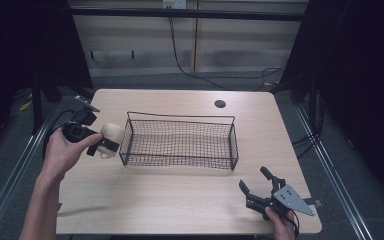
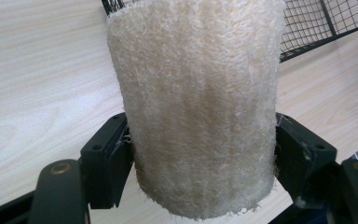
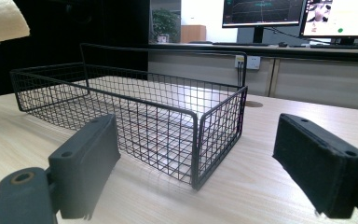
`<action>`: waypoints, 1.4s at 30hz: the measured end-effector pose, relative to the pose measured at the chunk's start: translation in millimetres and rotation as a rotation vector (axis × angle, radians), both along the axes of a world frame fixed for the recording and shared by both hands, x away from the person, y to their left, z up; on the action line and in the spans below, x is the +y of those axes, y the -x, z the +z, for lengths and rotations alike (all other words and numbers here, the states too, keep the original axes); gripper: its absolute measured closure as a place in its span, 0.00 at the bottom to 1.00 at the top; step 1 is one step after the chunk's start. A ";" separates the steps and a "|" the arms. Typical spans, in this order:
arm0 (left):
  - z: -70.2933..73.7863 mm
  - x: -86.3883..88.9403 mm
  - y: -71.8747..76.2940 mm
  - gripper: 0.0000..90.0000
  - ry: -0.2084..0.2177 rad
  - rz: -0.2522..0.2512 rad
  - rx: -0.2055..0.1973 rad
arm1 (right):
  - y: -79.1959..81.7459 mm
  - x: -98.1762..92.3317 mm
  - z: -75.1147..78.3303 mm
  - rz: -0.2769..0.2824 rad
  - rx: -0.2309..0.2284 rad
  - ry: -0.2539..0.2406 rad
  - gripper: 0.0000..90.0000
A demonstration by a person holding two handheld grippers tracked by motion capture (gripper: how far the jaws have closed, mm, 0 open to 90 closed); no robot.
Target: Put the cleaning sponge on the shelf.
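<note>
Two black jaws of the left gripper (image 1: 106, 144) were clamped on a cream loofah roll (image 1: 112, 137), held just beside the left end wall of the wire basket (image 1: 180, 159), its long axis running along the jaws. The basket lay to its right, so the left hand was nearer. The left gripper view showed the loofah's (image 2: 200, 107) fibrous surface squeezed between the pads; the high view showed the right gripper (image 1: 256, 185) resting agape, well apart at the table's (image 1: 180, 205) near right corner.

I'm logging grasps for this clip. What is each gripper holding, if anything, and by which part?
The left gripper clamps the cream loofah pad across its lower sides, beside the wire basket. The right gripper is open and holds nothing.
</note>
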State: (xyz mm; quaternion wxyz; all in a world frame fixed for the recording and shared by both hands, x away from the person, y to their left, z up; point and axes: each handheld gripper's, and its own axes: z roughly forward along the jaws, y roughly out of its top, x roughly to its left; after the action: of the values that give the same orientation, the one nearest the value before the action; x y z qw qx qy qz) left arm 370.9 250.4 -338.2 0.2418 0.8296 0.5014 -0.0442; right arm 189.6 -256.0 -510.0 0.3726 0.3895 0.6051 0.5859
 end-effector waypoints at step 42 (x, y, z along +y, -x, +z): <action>10.8 -67.2 -31.9 0.31 -0.044 0.018 0.041 | 0.1 -0.1 -0.1 -0.001 -0.002 -0.001 0.15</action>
State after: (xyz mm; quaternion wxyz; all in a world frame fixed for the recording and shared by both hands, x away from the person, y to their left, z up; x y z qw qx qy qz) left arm 402.8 183.1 -327.4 0.2133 0.8292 0.5145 -0.0481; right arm 189.4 -256.1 -510.0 0.3731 0.3894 0.6044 0.5864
